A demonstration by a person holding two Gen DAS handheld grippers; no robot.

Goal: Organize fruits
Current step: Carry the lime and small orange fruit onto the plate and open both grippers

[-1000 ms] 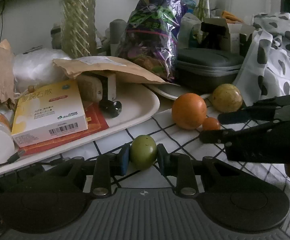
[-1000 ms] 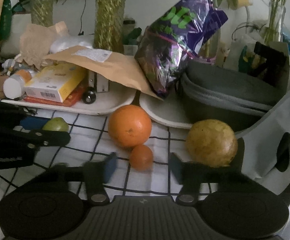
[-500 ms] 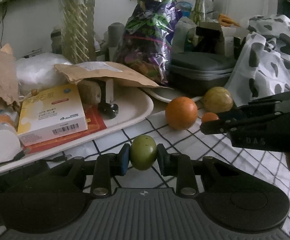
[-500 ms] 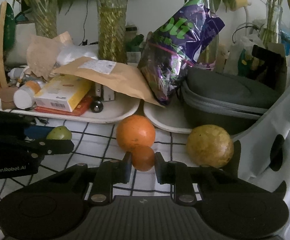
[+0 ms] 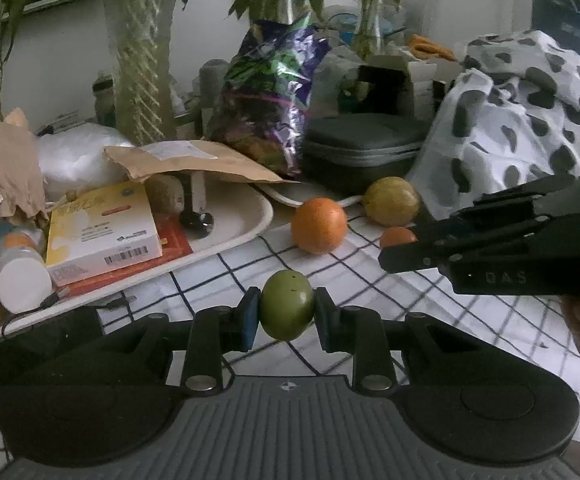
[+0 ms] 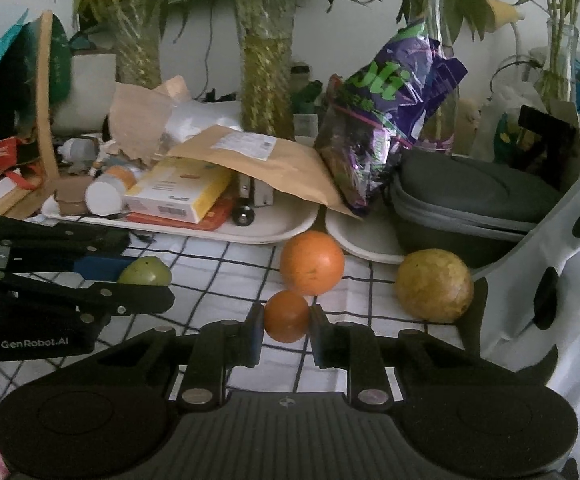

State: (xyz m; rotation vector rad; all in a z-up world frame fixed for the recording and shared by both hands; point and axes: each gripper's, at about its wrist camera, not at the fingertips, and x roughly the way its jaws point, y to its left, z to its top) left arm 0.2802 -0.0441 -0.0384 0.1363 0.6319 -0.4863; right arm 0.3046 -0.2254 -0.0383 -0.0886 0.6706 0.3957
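My left gripper [image 5: 287, 312] is shut on a green fruit [image 5: 287, 305] and holds it above the checked cloth; the fruit also shows in the right wrist view [image 6: 145, 273]. My right gripper [image 6: 286, 322] is shut on a small orange fruit [image 6: 287, 316], which peeks out behind its fingers in the left wrist view [image 5: 397, 236]. A large orange [image 6: 312, 263] lies on the cloth just behind it, also in the left wrist view [image 5: 319, 225]. A yellow-green round fruit [image 6: 434, 285] lies to the right, against a spotted cloth.
A white tray [image 5: 246, 224] at the back left holds a yellow box [image 5: 102, 228], a bottle and a brown envelope. A second white plate [image 6: 364, 236], a grey zip case [image 6: 470, 200], a purple snack bag [image 6: 390, 120] and plant vases crowd the back. The spotted cloth [image 5: 522, 120] lies right.
My right gripper closed on the small orange fruit and lifted it slightly. My left gripper has risen and pulled back with the green fruit held.
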